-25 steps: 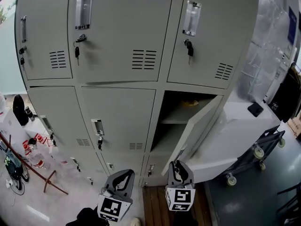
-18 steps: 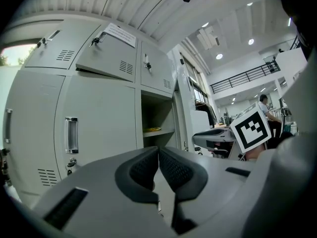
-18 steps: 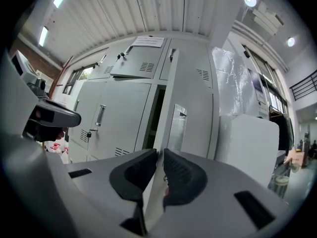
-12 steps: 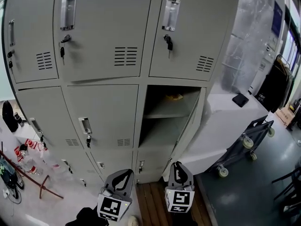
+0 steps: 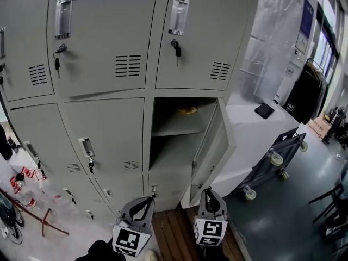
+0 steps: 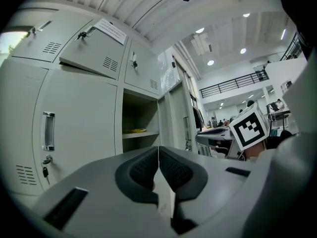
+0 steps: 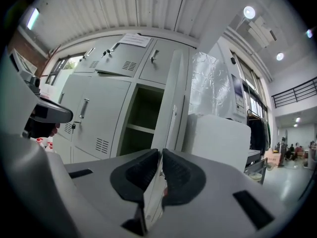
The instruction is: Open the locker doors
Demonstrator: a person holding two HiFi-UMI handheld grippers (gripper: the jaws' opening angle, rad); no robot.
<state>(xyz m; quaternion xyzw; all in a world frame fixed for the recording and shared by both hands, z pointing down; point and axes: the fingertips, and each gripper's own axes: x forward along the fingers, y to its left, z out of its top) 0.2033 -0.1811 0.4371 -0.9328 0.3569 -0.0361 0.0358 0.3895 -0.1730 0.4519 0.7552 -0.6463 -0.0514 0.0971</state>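
Observation:
The grey lockers [image 5: 103, 129] fill the head view. One compartment in the middle row [image 5: 171, 145] stands open. Its door [image 5: 216, 145] is swung out to the right, and something yellowish [image 5: 187, 110] lies on its shelf. My right gripper [image 5: 211, 197] is at the door's lower edge. In the right gripper view the jaws [image 7: 161, 153] are shut on the thin edge of that door [image 7: 171, 103]. My left gripper [image 5: 140, 206] hangs low in front of the bottom lockers. It is shut [image 6: 158, 150] with nothing between its pads. The other doors are closed.
A white cabinet [image 5: 255, 132] with a black item [image 5: 264, 111] on top stands right of the open door. A dark wheeled cart [image 5: 274, 159] is beyond it. Bottles and red rods [image 5: 27, 200] litter the floor at left. Keys [image 5: 176, 48] hang from the upper doors.
The open door has swung further out and now shows almost edge-on. The head view has turned right, so the lockers sit further left in the picture. Both grippers stay low.

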